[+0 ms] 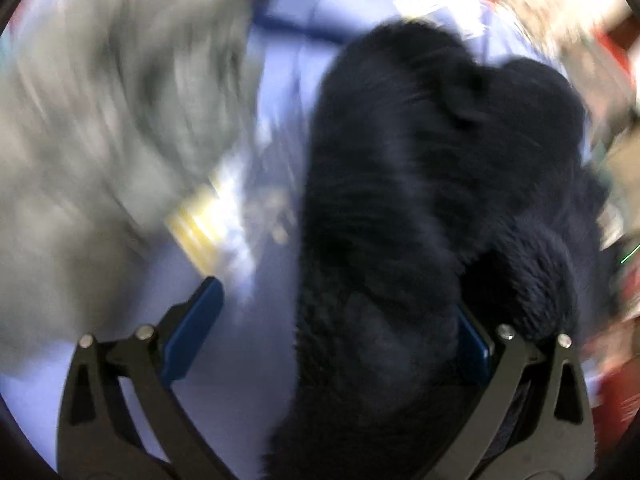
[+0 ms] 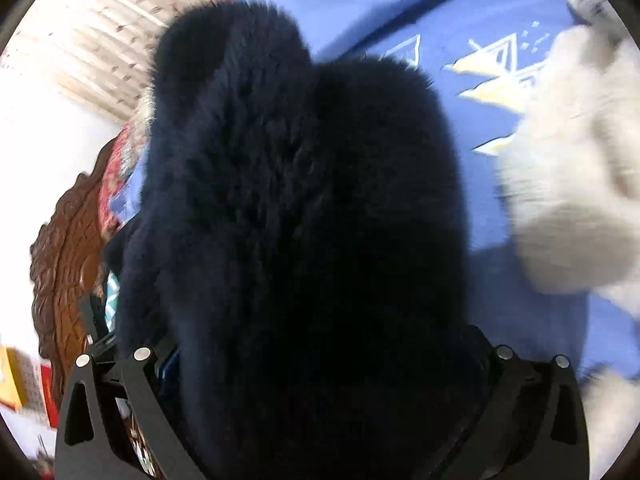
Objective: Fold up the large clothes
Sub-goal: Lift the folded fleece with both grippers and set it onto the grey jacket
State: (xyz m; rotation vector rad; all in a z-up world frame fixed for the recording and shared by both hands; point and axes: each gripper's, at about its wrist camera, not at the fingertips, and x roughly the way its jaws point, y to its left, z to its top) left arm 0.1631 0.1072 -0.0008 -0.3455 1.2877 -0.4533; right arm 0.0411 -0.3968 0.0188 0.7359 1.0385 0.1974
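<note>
Dark navy fleece garment (image 1: 400, 200) hangs bunched in front of both claws, long axis running away from each camera, above a blue printed sheet (image 2: 460, 20). Left claw (image 1: 340, 316) jaws spread wide, the fleece draped over its right finger only; looks open, not pinching. Right claw (image 2: 320, 360) is buried in fleece, fingers hidden, so I cannot tell whether it grips. Right claw seems the nearer, deeper one. Grey garment (image 1: 100, 120) lies left, blurred; white fluffy item (image 2: 572, 160) right. No containers visible.
</note>
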